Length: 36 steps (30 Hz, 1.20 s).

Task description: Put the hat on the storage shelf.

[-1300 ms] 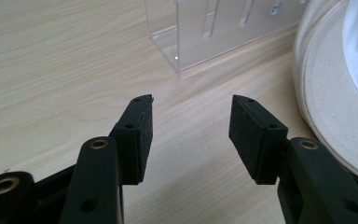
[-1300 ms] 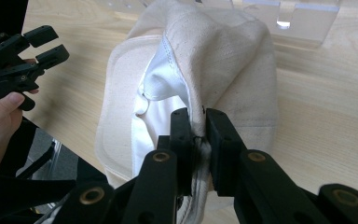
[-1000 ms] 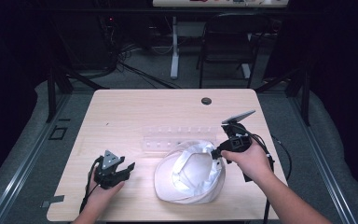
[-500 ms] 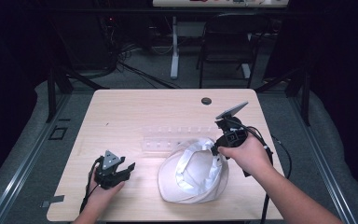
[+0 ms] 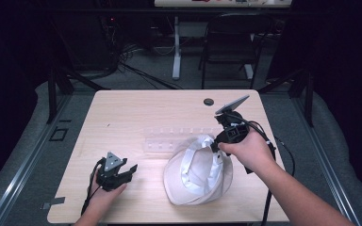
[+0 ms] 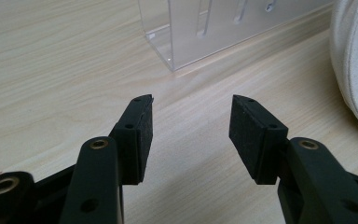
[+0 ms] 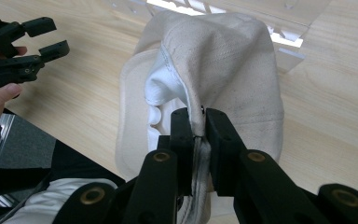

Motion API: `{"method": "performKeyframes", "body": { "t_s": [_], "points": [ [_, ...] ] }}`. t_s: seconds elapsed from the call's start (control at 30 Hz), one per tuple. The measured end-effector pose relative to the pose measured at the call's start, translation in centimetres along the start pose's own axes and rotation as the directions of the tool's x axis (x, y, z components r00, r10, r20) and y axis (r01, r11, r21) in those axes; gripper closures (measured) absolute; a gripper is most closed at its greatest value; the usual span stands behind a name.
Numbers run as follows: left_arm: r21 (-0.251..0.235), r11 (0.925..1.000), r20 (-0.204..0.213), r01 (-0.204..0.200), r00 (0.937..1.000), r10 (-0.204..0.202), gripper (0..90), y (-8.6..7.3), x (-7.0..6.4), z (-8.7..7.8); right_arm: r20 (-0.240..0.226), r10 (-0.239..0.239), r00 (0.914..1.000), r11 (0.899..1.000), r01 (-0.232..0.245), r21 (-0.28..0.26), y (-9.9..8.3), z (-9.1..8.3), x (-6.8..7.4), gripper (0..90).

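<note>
Right gripper pinching the rim of the cream cloth bucket hat, lifted at its far right edge, near the table's front. Clear acrylic slotted rack just beyond. Left gripper spread, empty, left of hat.

Table evenly lit from above; surrounding room dark. Left claw sharp, the clear stand beyond it soft. Shadows faint.

Each hand-held gripper, left and right, has black plastic jaws with flat foam-like pads, brass-coloured screw bushings, a grey triangular top plate and trailing black cable.
</note>
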State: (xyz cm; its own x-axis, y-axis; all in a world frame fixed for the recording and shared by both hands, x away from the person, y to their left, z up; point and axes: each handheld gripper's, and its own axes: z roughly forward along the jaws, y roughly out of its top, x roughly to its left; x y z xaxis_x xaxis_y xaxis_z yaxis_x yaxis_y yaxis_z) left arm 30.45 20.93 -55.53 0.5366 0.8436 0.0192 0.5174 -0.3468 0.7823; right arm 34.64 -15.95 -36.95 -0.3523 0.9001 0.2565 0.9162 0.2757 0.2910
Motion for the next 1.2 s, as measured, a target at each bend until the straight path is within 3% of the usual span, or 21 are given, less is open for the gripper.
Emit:
{"method": "performKeyframes", "body": {
  "t_s": [0.4,0.63,0.67,0.97,1.2],
  "points": [
    [0.005,1.0000,0.006,0.003,1.0000,-0.003,49.8,0.0,-0.1,0.0,-0.049,0.000,0.9988,1.000,-0.001,-0.011,0.6,-1.8,1.1,81.8],
    [0.006,1.0000,0.007,0.001,1.0000,-0.001,49.9,0.0,-0.1,0.0,-0.088,0.000,0.9961,1.000,-0.002,-0.024,0.7,-2.3,1.0,81.8],
    [0.006,1.0000,0.007,0.001,1.0000,-0.001,49.9,0.0,-0.1,0.0,-0.101,0.018,0.9947,1.000,-0.021,-0.021,0.7,-2.4,1.0,81.8],
    [0.004,1.0000,0.004,-0.003,1.0000,0.003,49.8,0.0,-0.1,0.1,-0.163,0.020,0.9864,0.999,-0.026,-0.033,0.7,-3.1,0.9,81.8],
    [0.003,1.0000,0.008,-0.002,1.0000,0.002,49.8,0.0,-0.3,0.1,-0.198,0.027,0.9799,0.996,-0.043,-0.077,1.0,-3.7,0.4,81.8]
  ]
}}
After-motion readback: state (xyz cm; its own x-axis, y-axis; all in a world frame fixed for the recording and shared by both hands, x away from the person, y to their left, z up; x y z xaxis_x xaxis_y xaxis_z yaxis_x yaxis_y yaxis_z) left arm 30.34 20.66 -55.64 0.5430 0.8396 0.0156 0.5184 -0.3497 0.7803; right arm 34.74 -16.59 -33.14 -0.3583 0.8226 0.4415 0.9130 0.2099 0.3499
